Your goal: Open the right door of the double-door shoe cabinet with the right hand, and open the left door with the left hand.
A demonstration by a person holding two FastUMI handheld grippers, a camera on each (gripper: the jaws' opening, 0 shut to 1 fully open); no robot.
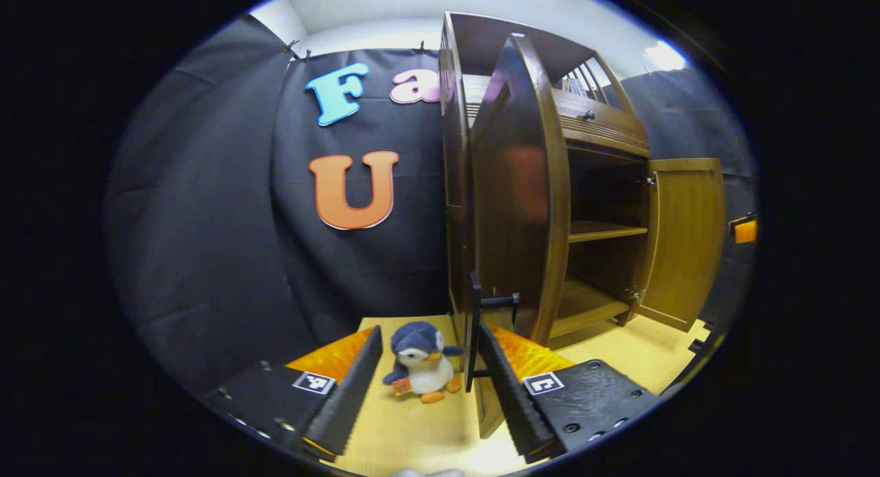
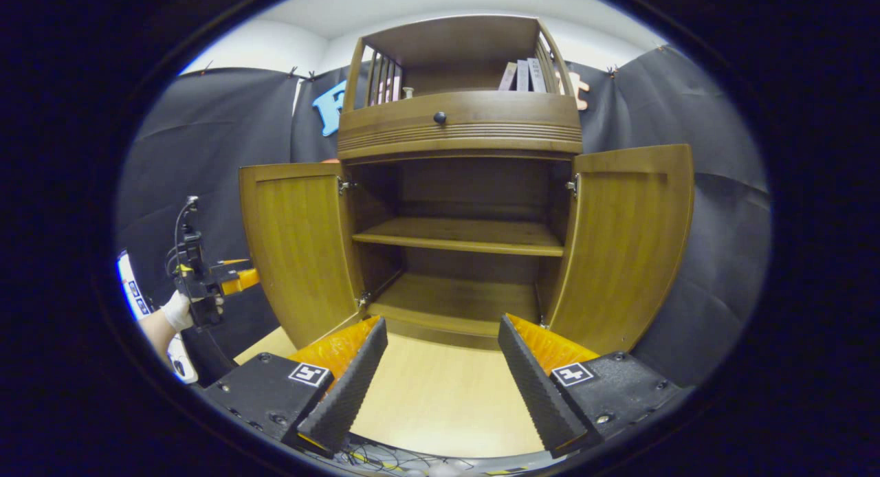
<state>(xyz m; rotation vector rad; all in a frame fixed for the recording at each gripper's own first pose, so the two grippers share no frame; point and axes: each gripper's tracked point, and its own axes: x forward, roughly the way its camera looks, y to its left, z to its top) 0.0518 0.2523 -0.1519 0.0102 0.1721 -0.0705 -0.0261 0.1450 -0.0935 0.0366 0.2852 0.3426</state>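
Tongs (image 2: 440, 387) apart; cabinet (image 2: 459, 119) doors wide, shelves (image 2: 459, 235) bare.

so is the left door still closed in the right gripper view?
No, the left door stands swung wide open, as does the right door.

Both views were evenly lit from ceiling lights (image 1: 663, 54) at the upper right of the left gripper view. Glare sat on the desk (image 1: 481, 456) at bottom centre and on the left door (image 1: 522, 188). The cabinet (image 2: 459, 188) interior lay in shadow. Fisheye bending curved straight edges toward the rims; focus stayed sharp.
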